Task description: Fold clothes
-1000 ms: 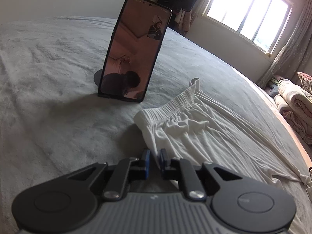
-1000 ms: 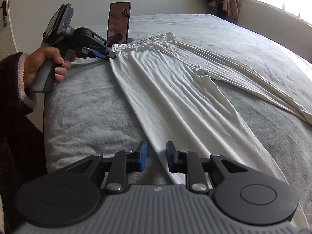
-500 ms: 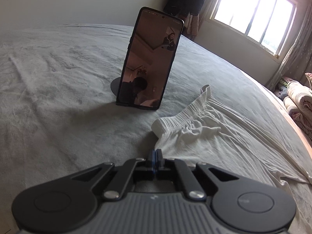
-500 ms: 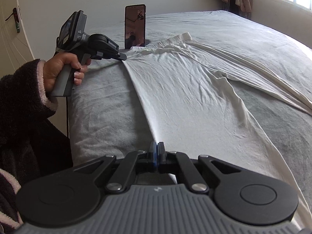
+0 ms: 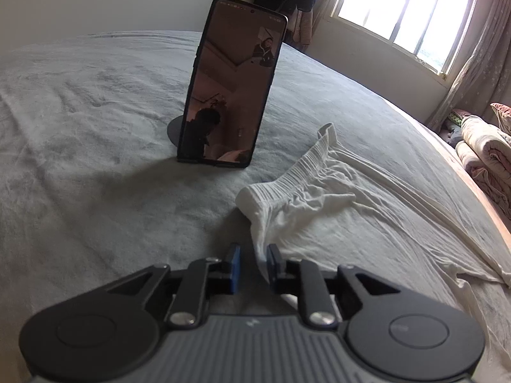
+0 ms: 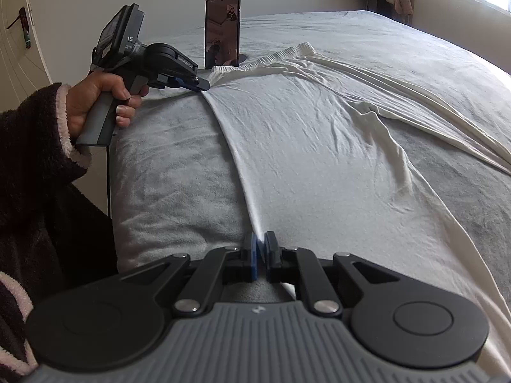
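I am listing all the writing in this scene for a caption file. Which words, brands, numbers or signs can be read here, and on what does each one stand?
"GenRobot.AI": white print on the side of the black left hand-held gripper, only just legible.
"AS": white letters on its grey camera housing; the rest is cut off, smaller print below unreadable.
Small white logo on each ribbed grey gripper body: a sign, no letters.
Black upright smartphone: status-bar marks too small to read.

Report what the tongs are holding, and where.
Left tongs: jaws just opened; white trousers lie loose between them, side edge by the waistband. Right tongs: jaws just opened slightly around the leg's edge; grip cannot be told.
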